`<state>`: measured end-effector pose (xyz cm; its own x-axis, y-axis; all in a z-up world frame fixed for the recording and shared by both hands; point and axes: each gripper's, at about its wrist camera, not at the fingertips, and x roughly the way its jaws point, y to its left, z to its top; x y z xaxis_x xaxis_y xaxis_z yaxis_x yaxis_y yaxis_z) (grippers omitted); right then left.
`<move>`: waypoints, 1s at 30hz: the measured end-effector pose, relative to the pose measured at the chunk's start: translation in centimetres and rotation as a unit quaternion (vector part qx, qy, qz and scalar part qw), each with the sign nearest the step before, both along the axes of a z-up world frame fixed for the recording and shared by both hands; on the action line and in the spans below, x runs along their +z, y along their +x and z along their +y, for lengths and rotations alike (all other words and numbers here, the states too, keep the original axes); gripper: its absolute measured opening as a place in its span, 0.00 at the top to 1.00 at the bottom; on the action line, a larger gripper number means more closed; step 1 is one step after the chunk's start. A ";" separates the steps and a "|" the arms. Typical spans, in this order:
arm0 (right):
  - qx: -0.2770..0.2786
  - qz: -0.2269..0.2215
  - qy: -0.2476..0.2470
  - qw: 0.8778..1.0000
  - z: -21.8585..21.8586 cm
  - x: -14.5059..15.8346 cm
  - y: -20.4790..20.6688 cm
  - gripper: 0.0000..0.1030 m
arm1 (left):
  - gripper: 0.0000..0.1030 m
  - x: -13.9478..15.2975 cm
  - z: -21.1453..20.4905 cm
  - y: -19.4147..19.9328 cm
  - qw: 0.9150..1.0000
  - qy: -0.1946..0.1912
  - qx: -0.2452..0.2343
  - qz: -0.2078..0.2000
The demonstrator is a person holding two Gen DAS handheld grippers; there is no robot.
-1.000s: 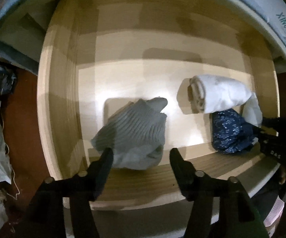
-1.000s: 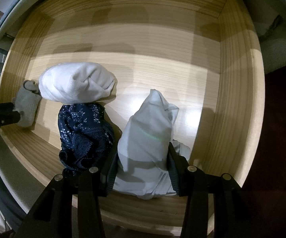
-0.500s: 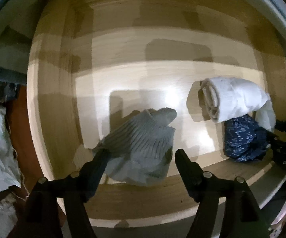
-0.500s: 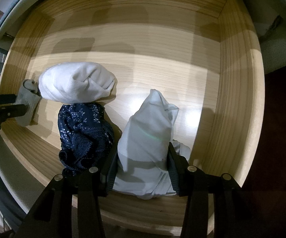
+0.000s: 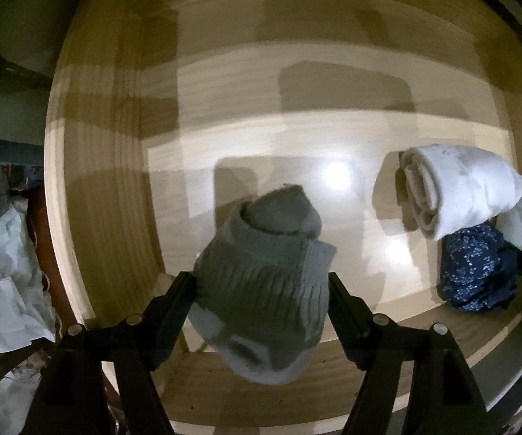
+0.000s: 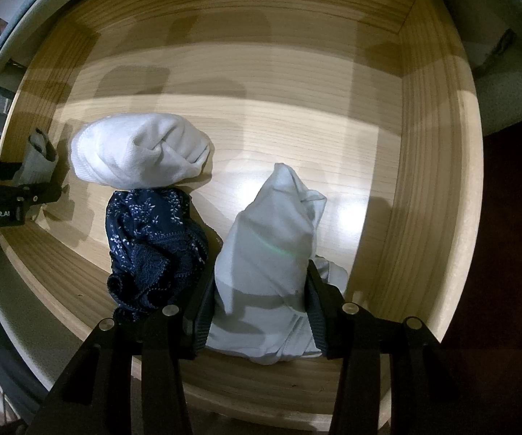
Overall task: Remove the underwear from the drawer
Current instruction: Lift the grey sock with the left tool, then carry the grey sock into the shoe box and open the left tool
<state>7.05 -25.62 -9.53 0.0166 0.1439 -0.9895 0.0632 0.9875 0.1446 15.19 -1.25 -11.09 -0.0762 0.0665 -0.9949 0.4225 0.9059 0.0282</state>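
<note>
Wooden drawer, lit low: right gripper clamps the pale bundle at lower centre, its long axis running up-frame. Left gripper straddles the grey ribbed bundle, fingers touching its flanks; whether they squeeze, can't tell.

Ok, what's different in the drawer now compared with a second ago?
The left gripper has come down around the grey ribbed bundle; its fingers now sit against the bundle's sides, where before they were short of it. Unchanged: the right gripper stays shut on the pale folded garment, and the white roll and navy lace underwear lie where they were in the wooden drawer.
</note>
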 end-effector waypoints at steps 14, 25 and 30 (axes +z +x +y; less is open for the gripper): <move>0.002 0.001 -0.004 1.000 0.1 0.2 0.0 0.59 | 0.67 4.1 -1.2 -1.3 0.999 -0.035 0.006 -0.027; 0.013 0.011 -0.022 1.000 0.0 0.5 0.0 0.59 | 0.67 9.6 -1.4 -3.4 0.994 -0.076 -0.016 -0.073; 0.015 0.018 -0.026 0.999 -0.1 0.6 0.3 0.58 | 0.66 13.2 -1.0 -4.4 0.989 -0.104 -0.027 -0.103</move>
